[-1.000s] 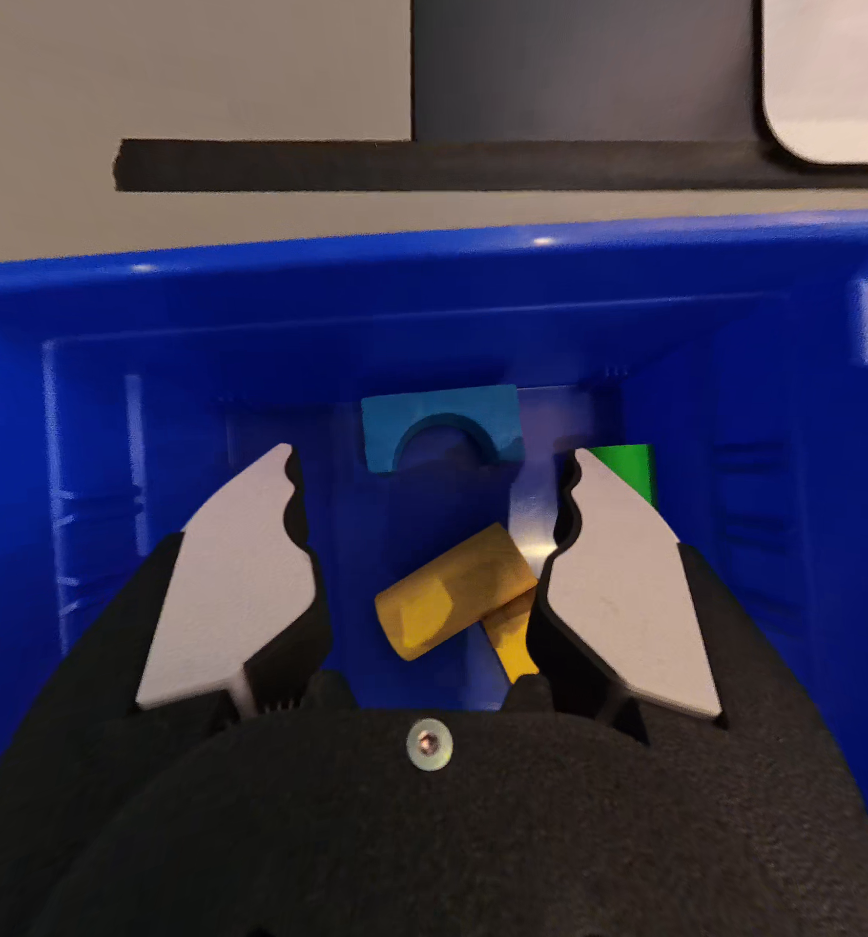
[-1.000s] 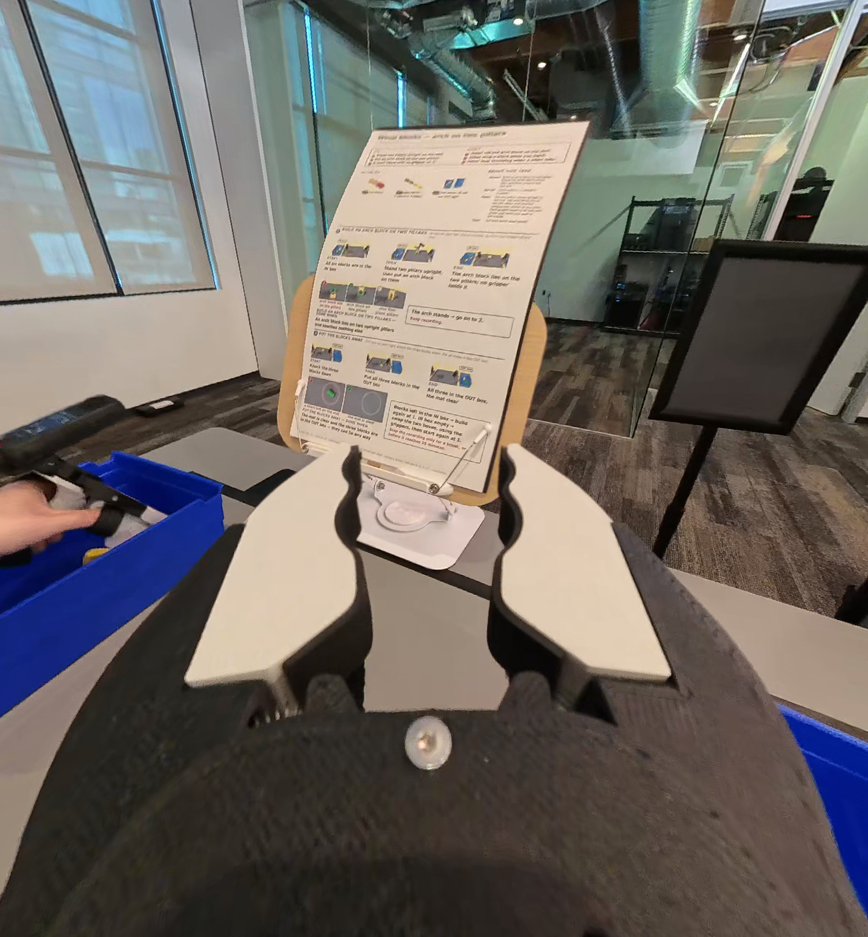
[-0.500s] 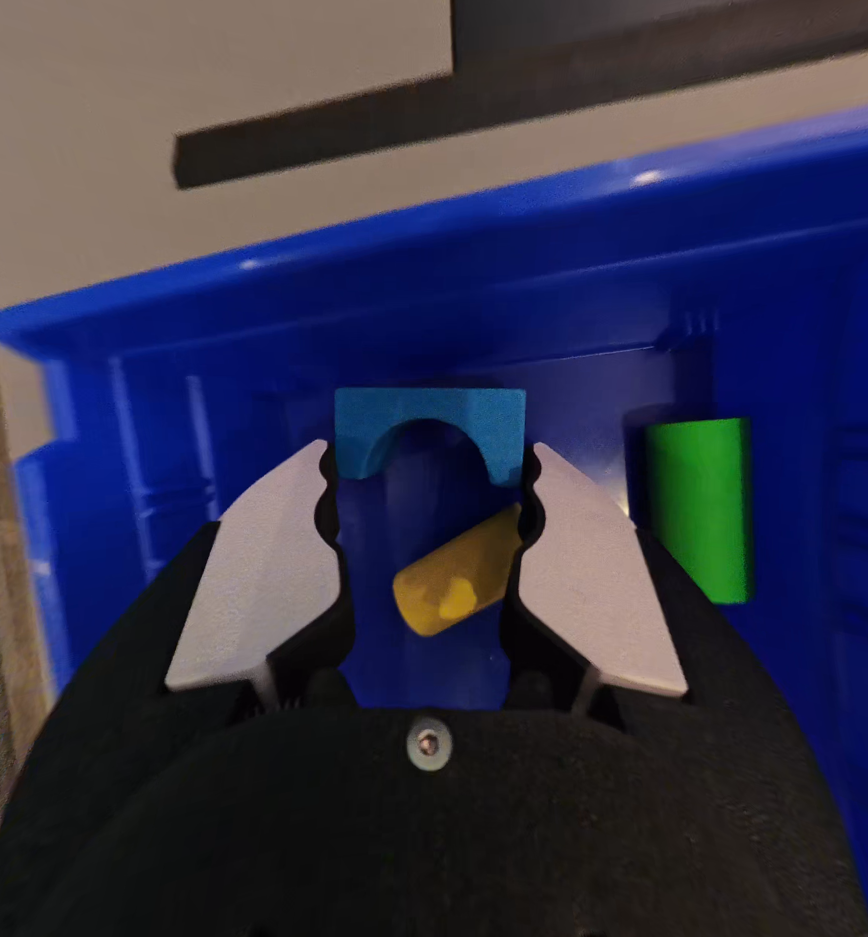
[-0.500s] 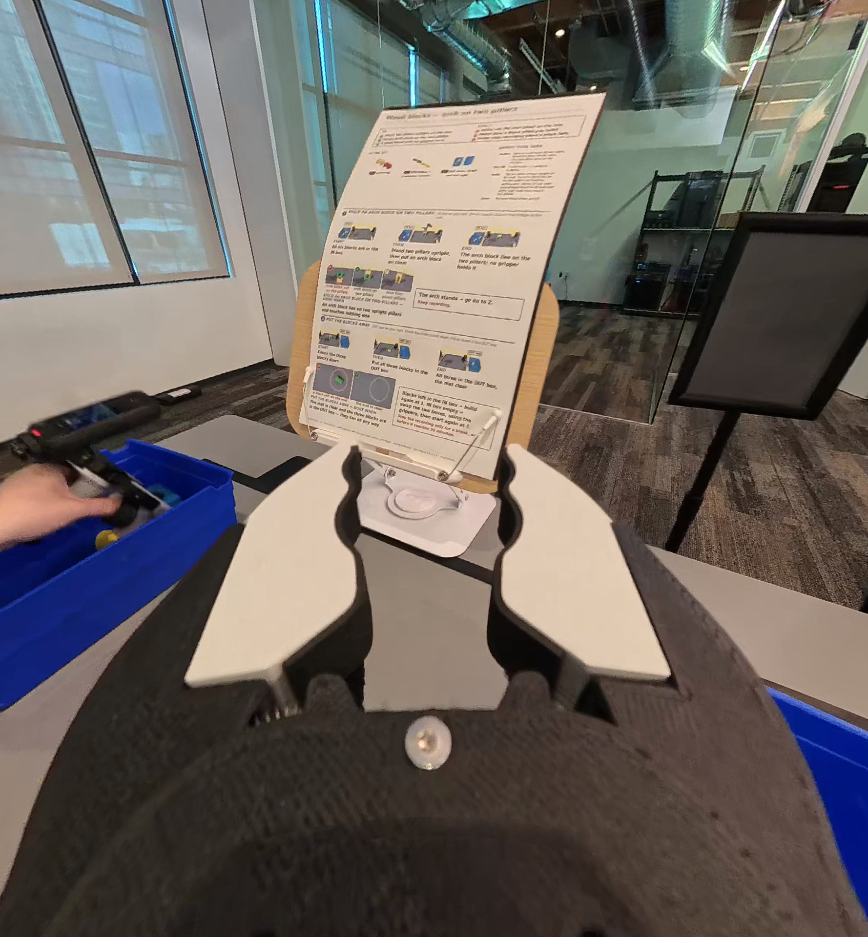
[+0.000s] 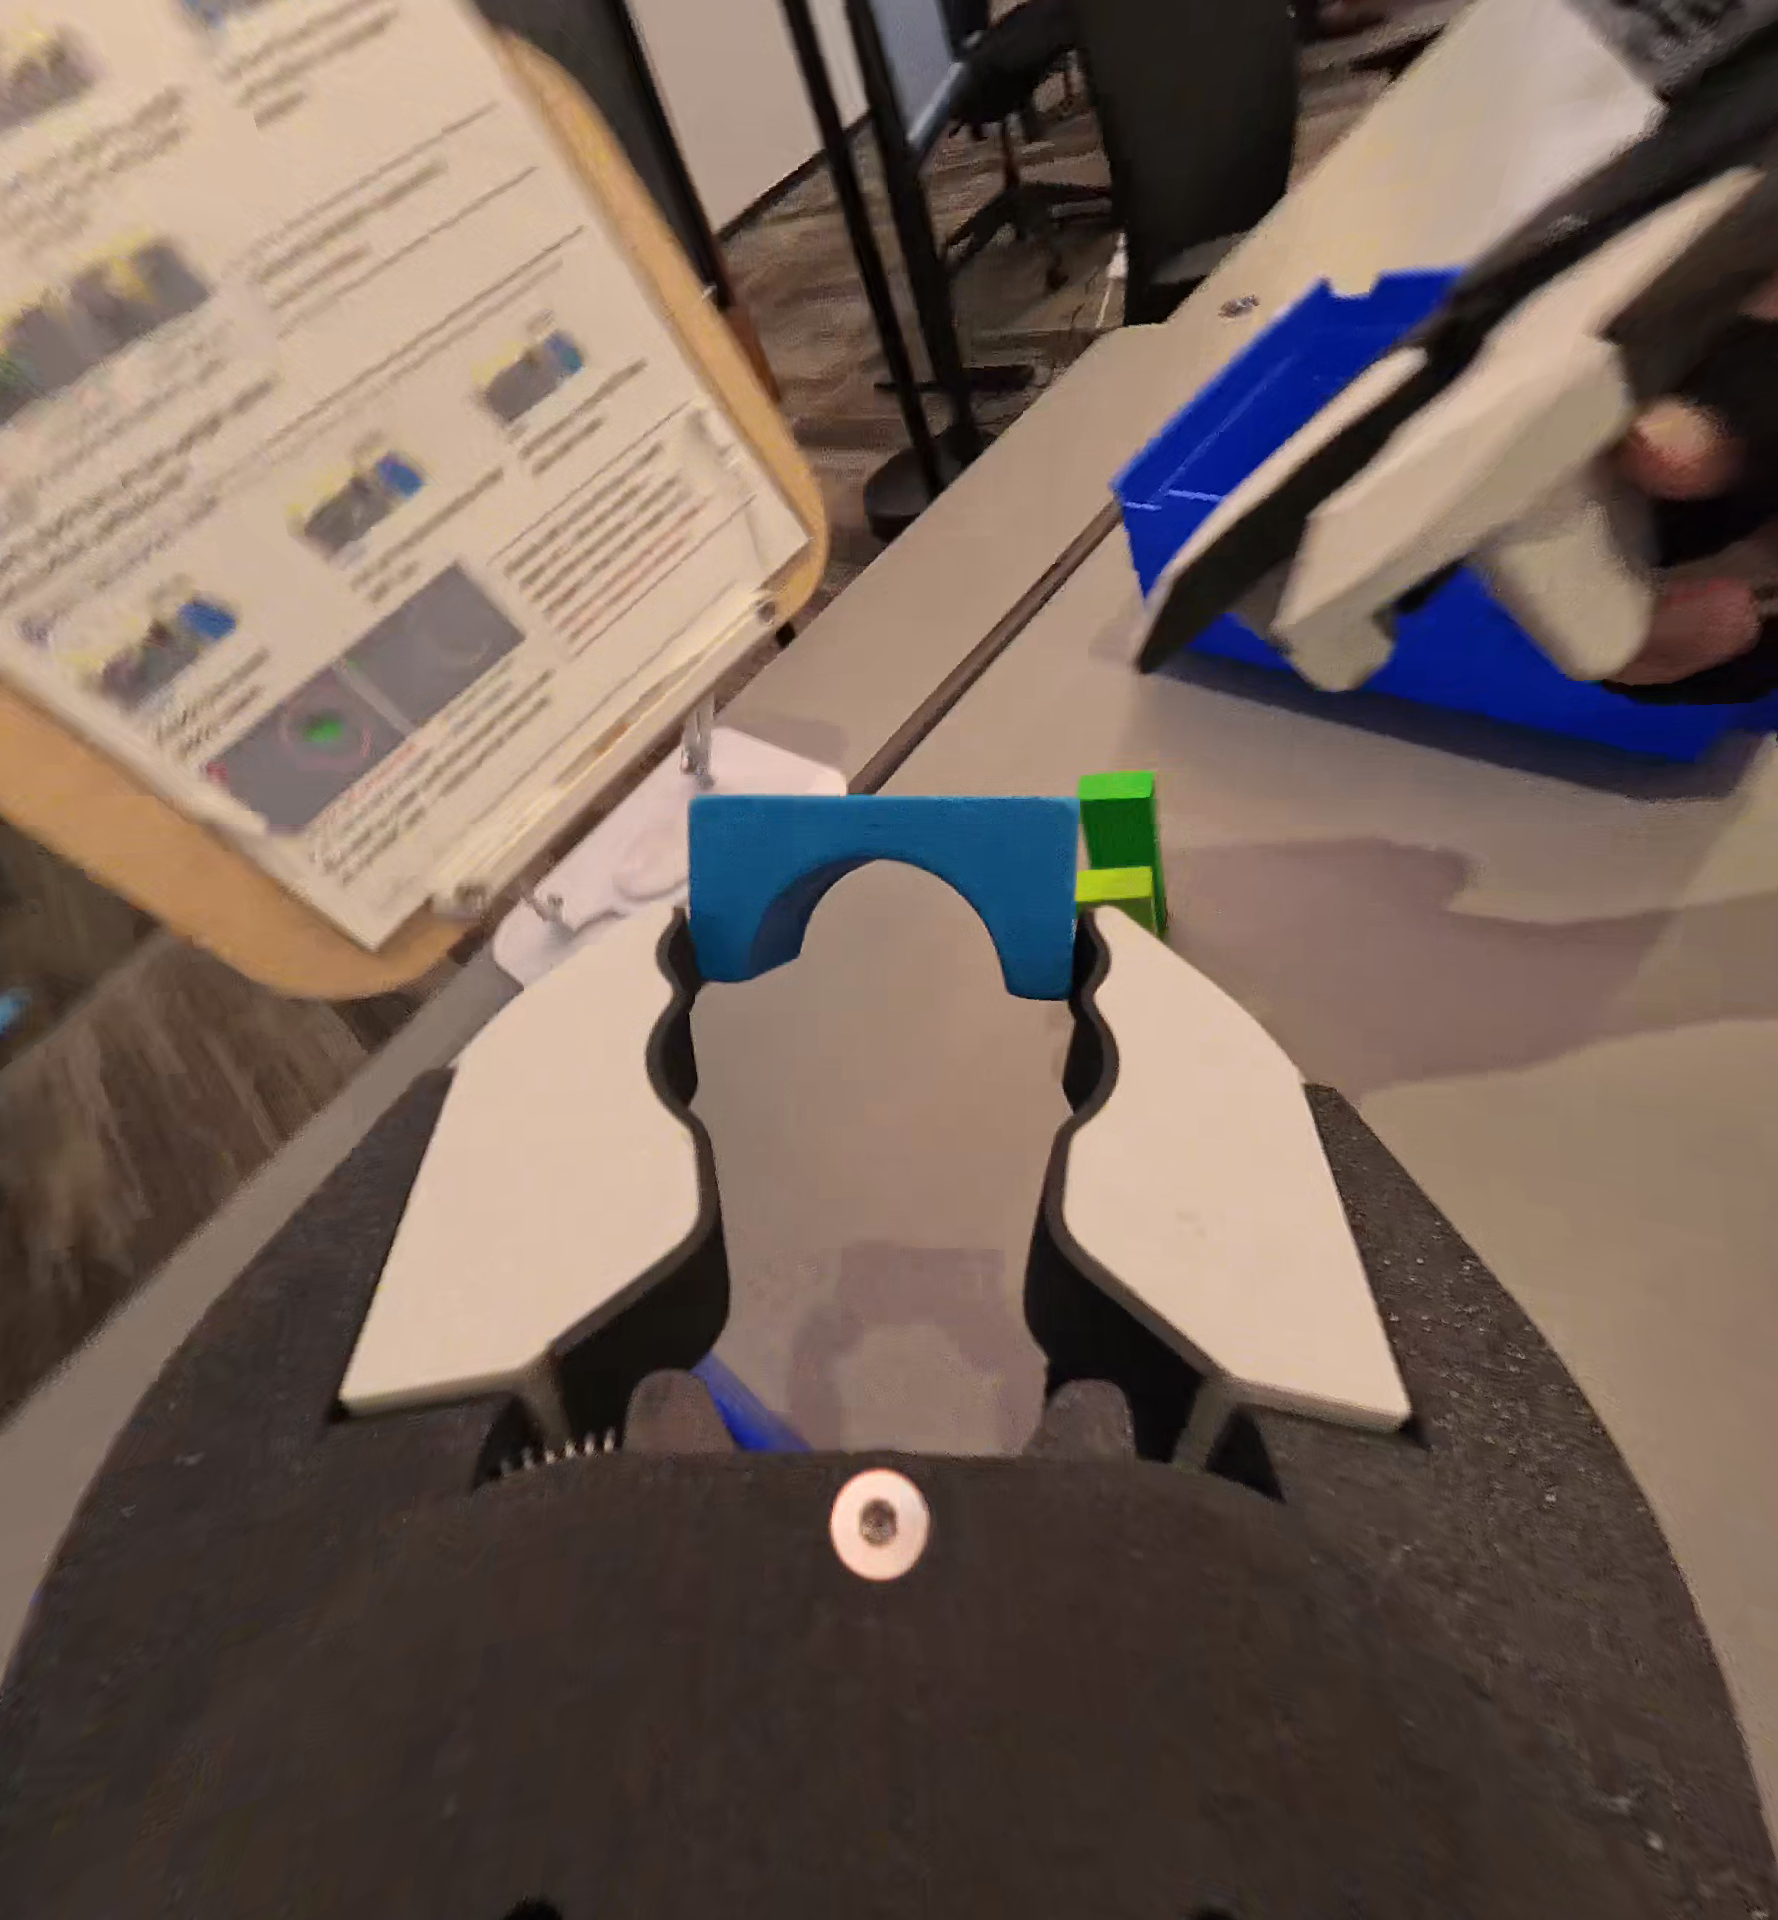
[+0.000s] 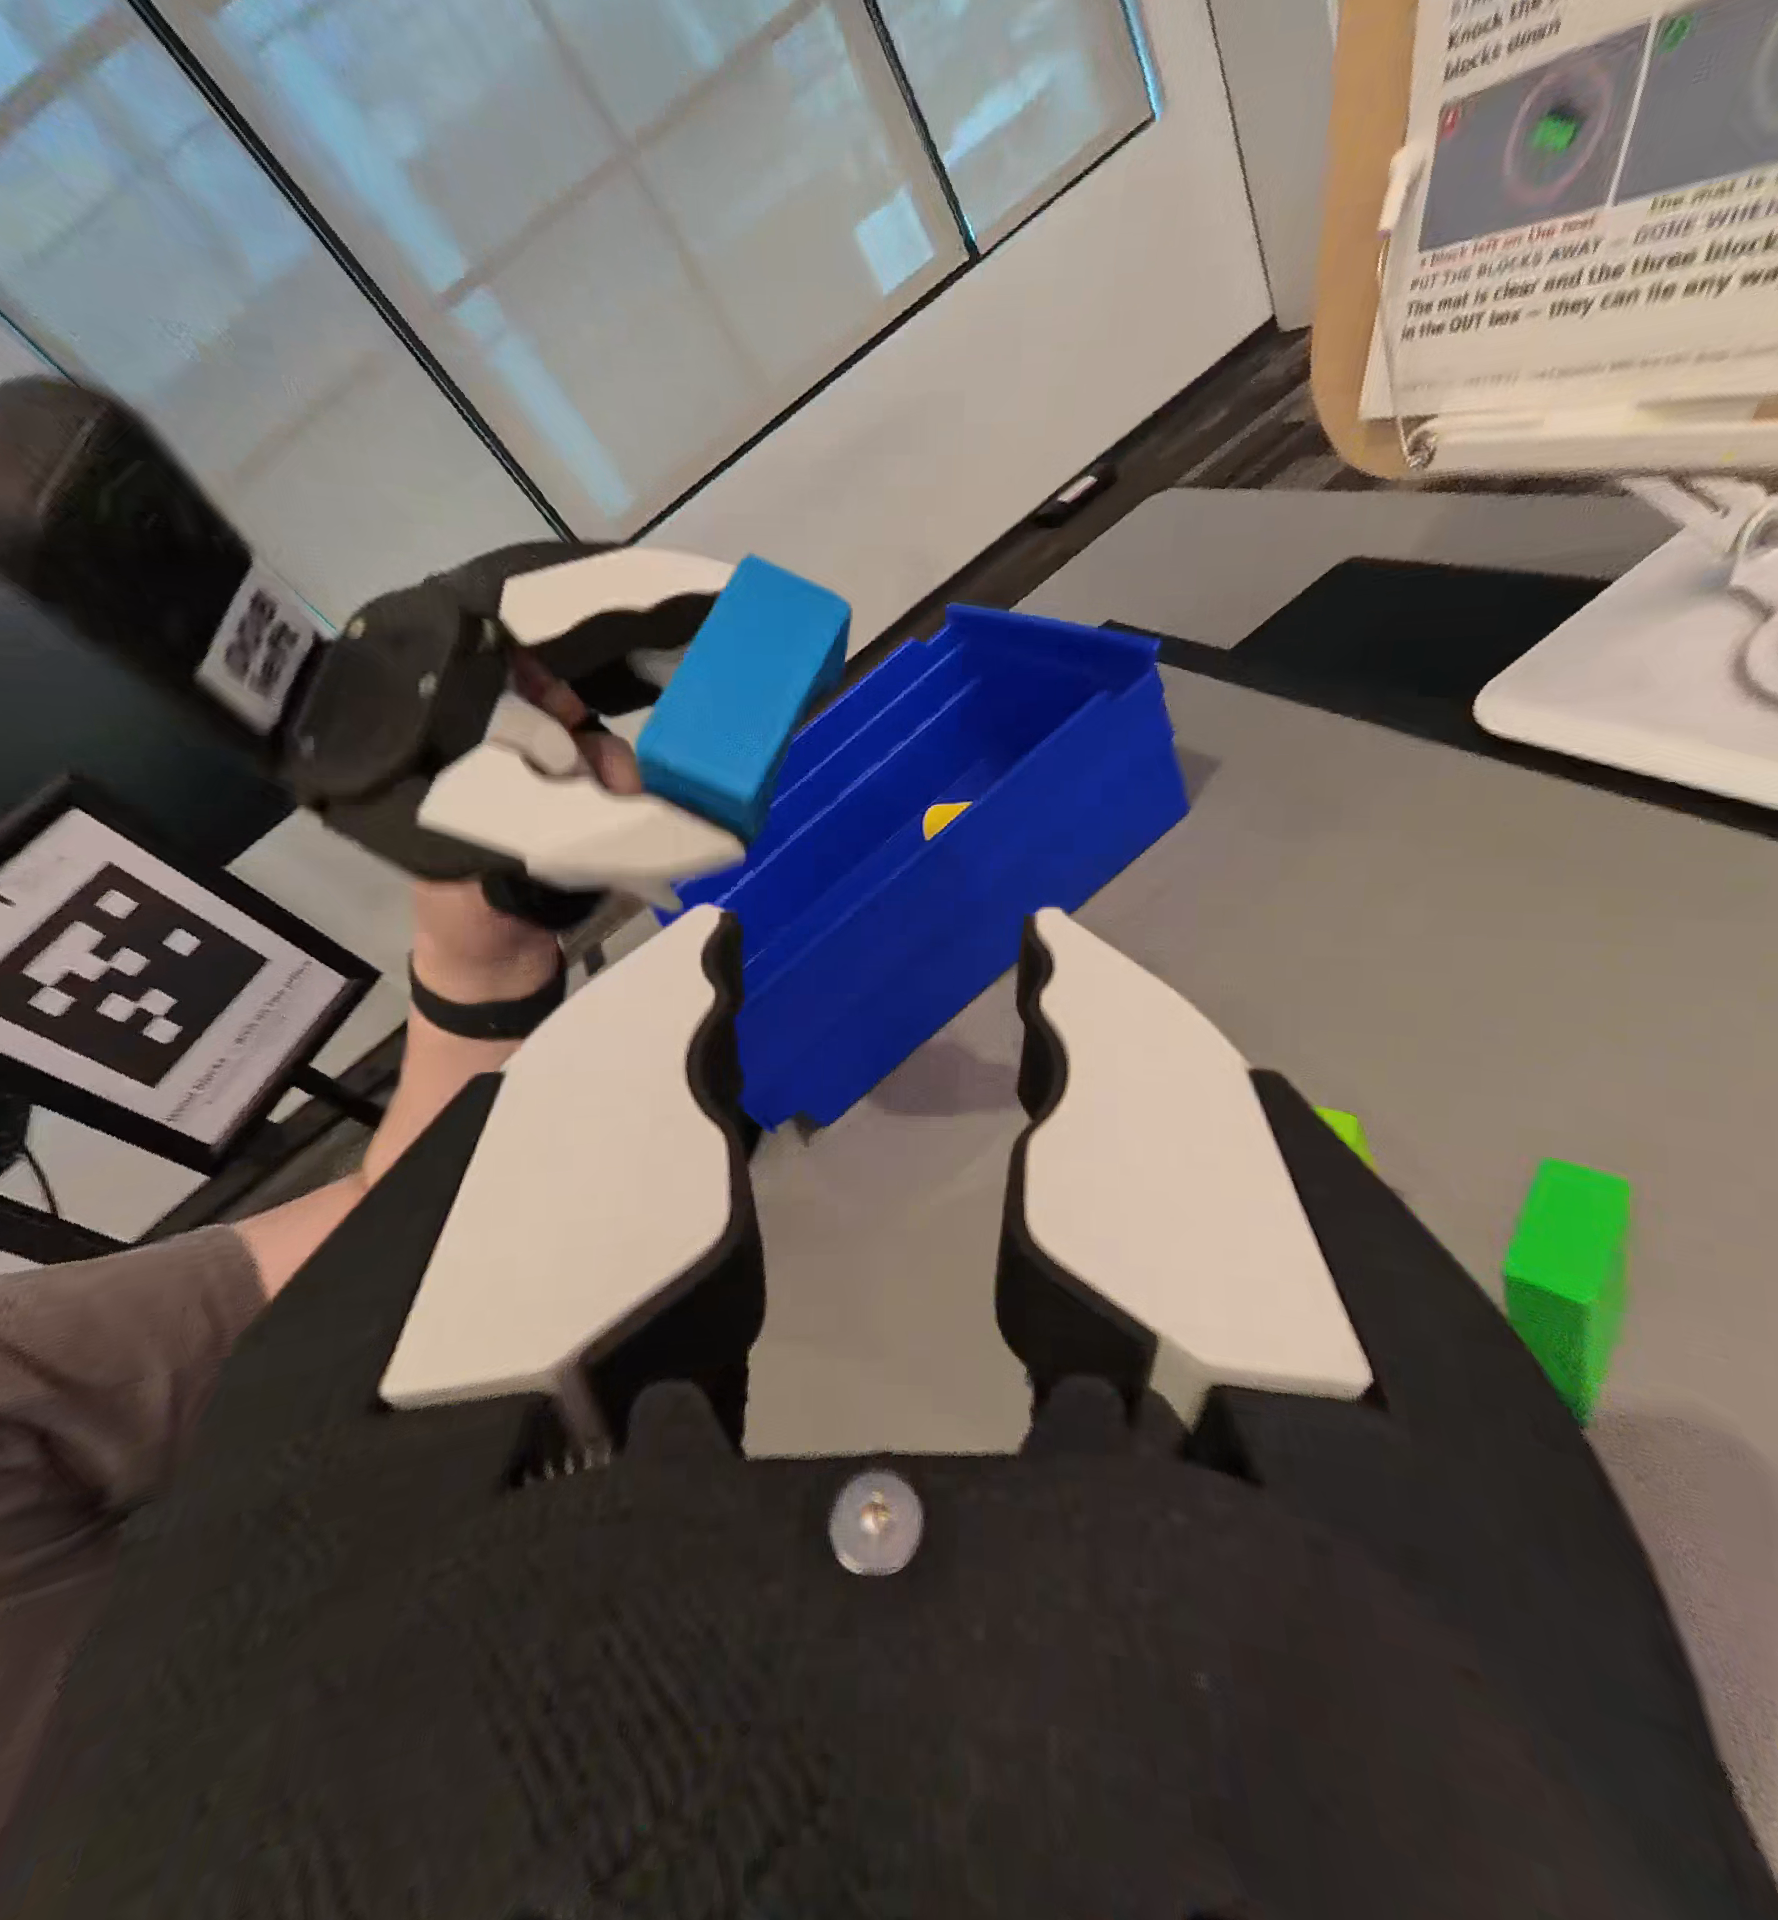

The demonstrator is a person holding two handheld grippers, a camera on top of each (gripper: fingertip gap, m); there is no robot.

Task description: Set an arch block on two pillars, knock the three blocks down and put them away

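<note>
Room: an office with large windows and glass partitions; the work surface is a grey table (image 5: pixel 1487 1195) with a dark mat (image 6: pixel 1404 634) at its far side.
Instruction sheet: a printed page on a wooden stand (image 5: pixel 272 416) rises behind the work area, blurred in the left wrist view.
Left gripper (image 5: pixel 880 961): clenched on the blue arch block (image 5: pixel 880 883), one fingertip on each end, opening facing down; it is carried in the air above the table.
Right gripper (image 6: pixel 869 987): released, jaws apart with nothing between them, hanging near the blue bin.
Blue bin (image 6: pixel 968 883): sits on the table to the left, with a yellow piece (image 6: pixel 945 819) showing inside.
Second bin (image 5: pixel 1487 644): another blue bin lies at the right side, partly hidden by the right gripper.
Green pillars: two green blocks (image 6: pixel 1571 1278) stand upright on the table; in the left wrist view they peek out just behind the arch's right end (image 5: pixel 1124 852).
Stage: judging by this, the arch is on its way to the pillars and not yet set.
Risk, grip: the hold is only at the fingertips, so a tilt could let the arch twist or slip.
Risk, placing: a low or sideways approach could clip a pillar and topple it early.
Risk, span: I cannot tell whether the pillar spacing matches the arch feet; if it does not, one foot would miss.
</note>
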